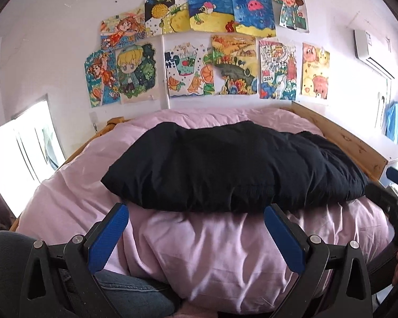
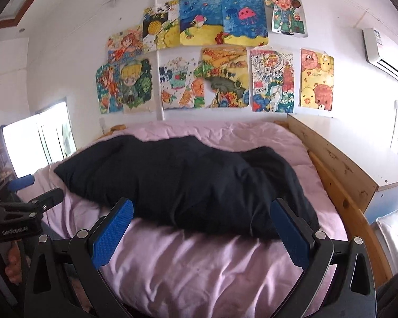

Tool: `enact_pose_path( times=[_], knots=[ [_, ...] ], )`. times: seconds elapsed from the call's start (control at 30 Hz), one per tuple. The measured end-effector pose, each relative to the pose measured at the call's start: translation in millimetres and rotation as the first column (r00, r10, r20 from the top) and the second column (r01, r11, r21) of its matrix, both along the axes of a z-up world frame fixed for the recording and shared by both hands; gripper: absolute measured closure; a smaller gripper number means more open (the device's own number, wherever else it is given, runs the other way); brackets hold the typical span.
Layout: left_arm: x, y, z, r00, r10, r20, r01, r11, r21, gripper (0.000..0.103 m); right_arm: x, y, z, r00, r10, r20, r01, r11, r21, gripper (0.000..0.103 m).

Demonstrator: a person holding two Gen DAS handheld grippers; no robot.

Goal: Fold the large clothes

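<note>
blue-padded fingers [image 1: 107, 238] of the left gripper [image 1: 196, 234] stand spread wide apart with nothing between them, low over the near edge of the pink duvet-covered bed [image 1: 212, 251]. likewise the right gripper [image 2: 203, 232] is released, its two blue pads parted and empty above the same near edge; its right pad sits in front of the garment's near right end, whether touching i cannot tell.

one large black padded garment [image 1: 225, 169] lies bunched in a long, puffy heap across the middle of the bed, stretched from left to right, its surface creased and its right end thinner and flatter toward the bed's right edge. sleeves or collar cannot be made out.

the light wooden bed frame [image 2: 339, 167] runs along the right edge. in the right wrist view the left gripper shows at the left edge, with fingers of a hand [image 2: 12, 265] around its handle. twelve colourful children's drawings [image 1: 199, 45] hang on the white wall beyond the far edge.
</note>
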State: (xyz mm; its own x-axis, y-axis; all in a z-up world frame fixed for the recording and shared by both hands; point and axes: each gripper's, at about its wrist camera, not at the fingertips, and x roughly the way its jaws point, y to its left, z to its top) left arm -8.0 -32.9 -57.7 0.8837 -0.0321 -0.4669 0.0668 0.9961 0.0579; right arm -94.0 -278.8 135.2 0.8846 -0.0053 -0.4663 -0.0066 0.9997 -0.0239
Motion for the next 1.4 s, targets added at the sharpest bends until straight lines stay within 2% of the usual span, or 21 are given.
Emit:
enact_pose_path(
  times=[0.43,0.93,1.4],
  knots=[
    [13,0,-14,0.999,0.008,-0.053,-0.007,1.000,0.009,0.000,16,-16,-26,0.994,-0.052,-0.100,0.057,0.997,0.055,0.001],
    [9,-9,-15,0.999,-0.015,-0.033,0.017,0.998,0.055,0.000,18,-18,-27,0.994,-0.059,-0.095,0.064,0.997,0.051,0.001],
    [10,-8,-14,0.999,-0.019,-0.034,0.021,0.998,0.055,0.000,16,-13,-24,0.996,-0.052,-0.075,0.053,0.998,0.019,0.001]
  ],
)
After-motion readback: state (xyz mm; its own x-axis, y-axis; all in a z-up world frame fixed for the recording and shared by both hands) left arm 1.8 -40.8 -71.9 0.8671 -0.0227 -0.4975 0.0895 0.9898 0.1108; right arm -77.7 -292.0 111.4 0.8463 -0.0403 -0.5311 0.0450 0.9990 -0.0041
